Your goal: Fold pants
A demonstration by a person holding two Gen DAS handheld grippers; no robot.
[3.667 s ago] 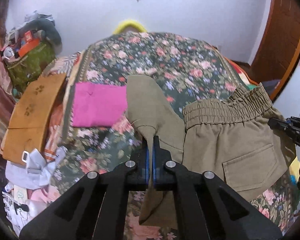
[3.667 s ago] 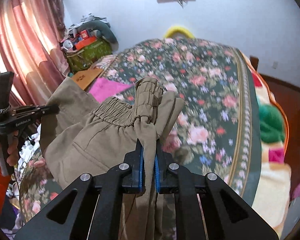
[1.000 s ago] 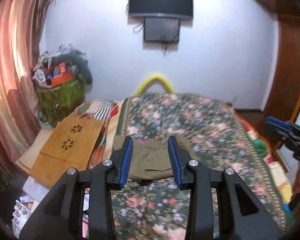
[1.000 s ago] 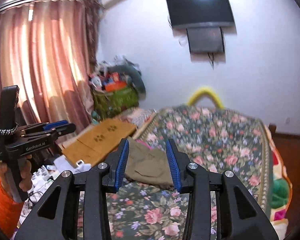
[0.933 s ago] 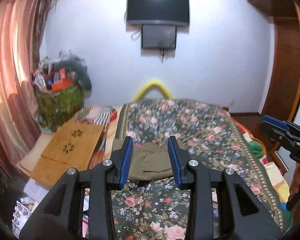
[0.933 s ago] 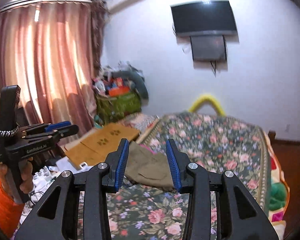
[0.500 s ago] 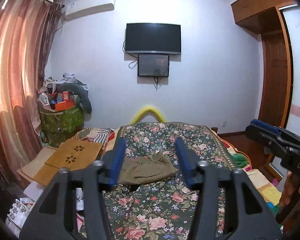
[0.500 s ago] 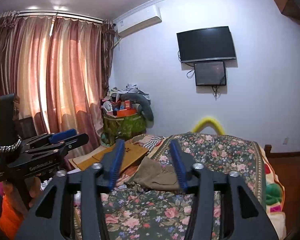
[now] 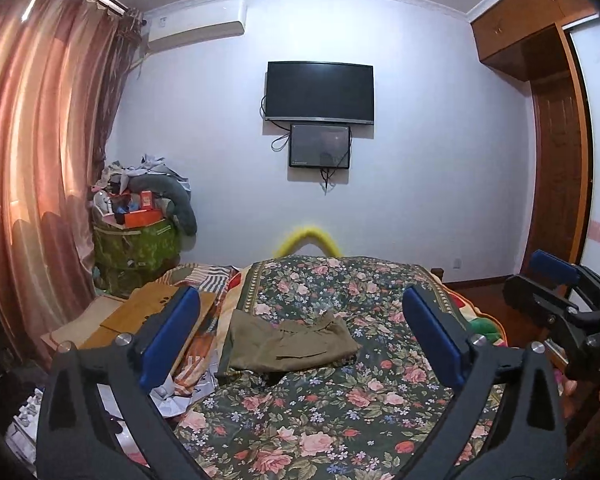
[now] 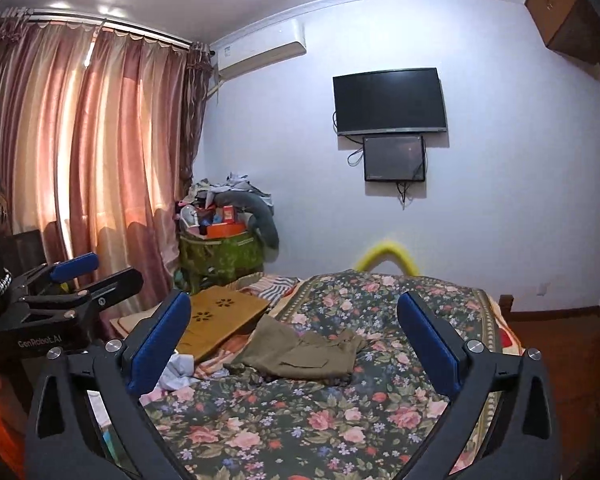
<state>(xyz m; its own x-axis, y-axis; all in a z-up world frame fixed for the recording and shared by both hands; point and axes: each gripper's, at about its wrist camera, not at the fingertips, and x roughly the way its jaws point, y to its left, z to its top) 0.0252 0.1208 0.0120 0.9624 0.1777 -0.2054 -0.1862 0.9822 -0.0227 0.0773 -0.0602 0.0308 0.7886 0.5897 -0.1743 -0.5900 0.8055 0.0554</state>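
Note:
The olive pants (image 9: 288, 344) lie folded in a flat bundle on the left half of the floral bedspread (image 9: 320, 420); the right wrist view shows the pants (image 10: 300, 350) from the other side. My left gripper (image 9: 298, 298) hangs well back from them, its jaws opening wide with nothing between the blue pads. My right gripper (image 10: 293, 300) is likewise far back, jaws opening, holding nothing. Each gripper shows in the other's view: the right gripper (image 9: 560, 292) at the right edge, the left gripper (image 10: 80, 280) at the left edge, held by a hand.
A wooden board (image 9: 152, 312) with flower cut-outs lies beside the bed on the left, with crumpled cloth and paper (image 10: 180, 372) below it. A stuffed green bag (image 9: 136, 244) stands in the corner by the pink curtains (image 10: 80, 160). A wooden door (image 9: 556, 168) is at the right.
Both grippers let go of the pants, drew back from the bed and tilted up towards level. Their jaws spread from narrow to wide. The pants now lie folded on the bedspread.

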